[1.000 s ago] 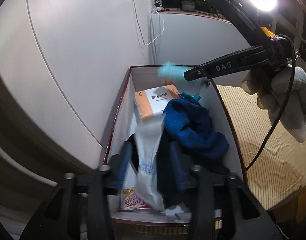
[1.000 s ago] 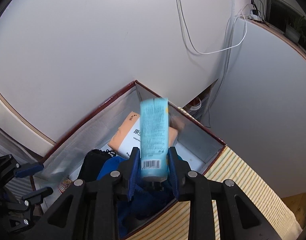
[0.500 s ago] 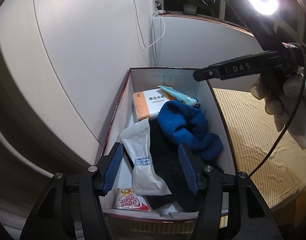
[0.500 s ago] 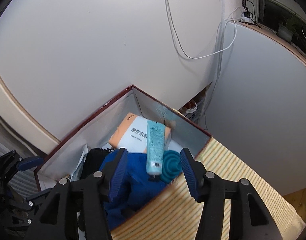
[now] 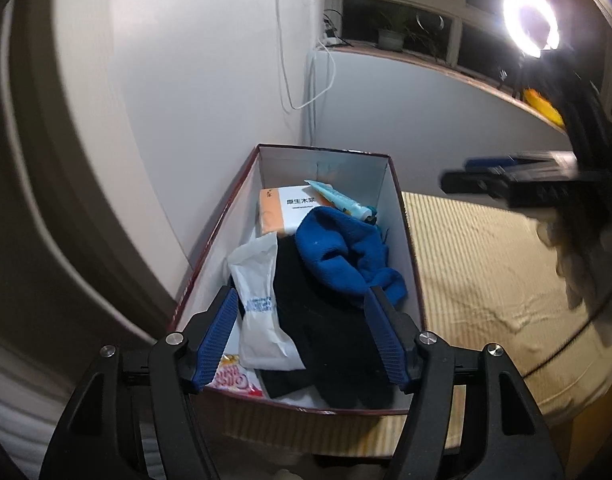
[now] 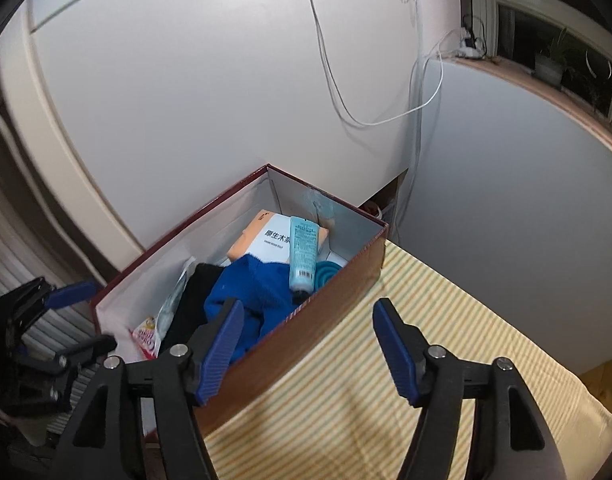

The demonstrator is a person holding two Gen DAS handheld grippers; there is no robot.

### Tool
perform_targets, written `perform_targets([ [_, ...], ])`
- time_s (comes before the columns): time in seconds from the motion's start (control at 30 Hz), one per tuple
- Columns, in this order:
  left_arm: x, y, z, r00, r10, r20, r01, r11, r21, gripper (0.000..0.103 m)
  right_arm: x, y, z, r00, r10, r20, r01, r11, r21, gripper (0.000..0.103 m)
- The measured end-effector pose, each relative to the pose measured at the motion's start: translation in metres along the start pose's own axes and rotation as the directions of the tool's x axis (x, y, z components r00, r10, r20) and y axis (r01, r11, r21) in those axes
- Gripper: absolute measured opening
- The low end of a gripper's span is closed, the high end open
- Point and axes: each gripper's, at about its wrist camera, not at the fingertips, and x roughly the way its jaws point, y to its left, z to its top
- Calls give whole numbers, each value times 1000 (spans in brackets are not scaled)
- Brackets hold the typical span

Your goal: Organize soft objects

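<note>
A dark red box (image 5: 398, 240) with white inner walls holds an orange-white tissue pack (image 5: 286, 208), a light blue tube (image 5: 338, 200), a blue knit cloth (image 5: 342, 256), a black cloth (image 5: 318, 320) and a white pouch (image 5: 258, 308). My left gripper (image 5: 301, 298) hovers over the box's near end, its jaws opening with nothing pressed between them. My right gripper (image 6: 308, 308) hangs above the box's side wall (image 6: 326, 320), jaws opening and empty. The tube (image 6: 303, 256) lies loose across the tissue pack and blue cloth.
A red-white snack packet (image 5: 234, 378) lies in the box's near corner. The box stands on a yellow striped cloth (image 6: 386, 380) against a white wall with hanging cables (image 6: 346, 80). A ring light (image 5: 530, 20) glares at the upper right. A gloved hand (image 5: 578, 256) holds the right gripper.
The right gripper let go of the blue tube, which dropped into the box, then opened wide and pulled back. The left jaws widened and drew back from the white pouch.
</note>
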Motion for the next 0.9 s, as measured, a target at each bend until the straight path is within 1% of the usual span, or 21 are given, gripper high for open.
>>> perform_targets([
  [0.07, -6, 1, -4, 1000, -8, 13, 8, 999, -40, 66, -13, 4, -10, 1000, -5, 21, 6, 1000, -9, 66],
  [0.17, -17, 0, -11, 999, -3, 46, 7, 997, -82, 66, -32, 8, -27, 999, 5, 53, -5, 1000, 0, 71],
  [0.23, -25, -2, -17, 998, -3, 62, 9, 995, -98, 66, -45, 10, -40, 997, 4, 77, -5, 1000, 4, 74],
  [0.33, -42, -7, -29, 994, 20, 106, -8, 993, -118, 66, -63, 16, -63, 994, -5, 112, 5, 1000, -2, 74],
  [0.37, -46, -10, -34, 992, 29, 120, -15, 992, -122, 68, -67, 16, -69, 993, -11, 120, 12, 1000, -2, 74],
  [0.4, -50, -13, -39, 991, 37, 126, -23, 993, -116, 73, -71, 18, -75, 992, -20, 128, 20, 1000, -4, 74],
  [0.43, -53, -17, -44, 990, 47, 134, -32, 993, -113, 75, -75, 20, -82, 990, -27, 138, 28, 1000, -5, 75],
  [0.57, -64, -27, -60, 983, 74, 165, -54, 991, -122, 77, -87, 25, -107, 985, -54, 166, 53, 999, 7, 76],
  [0.6, -67, -31, -65, 981, 90, 171, -71, 991, -114, 79, -89, 27, -113, 984, -60, 170, 59, 998, 10, 77],
  [0.7, -77, -41, -76, 971, 139, 196, -119, 987, -110, 80, -94, 31, -129, 981, -83, 173, 82, 997, 15, 77],
  [0.8, -86, -45, -86, 965, 152, 214, -124, 983, -137, 81, -101, 37, -147, 975, -116, 190, 113, 993, 25, 77],
  [0.9, -89, -46, -95, 969, 137, 207, -103, 981, -166, 81, -106, 43, -165, 970, -134, 201, 128, 991, 43, 77],
])
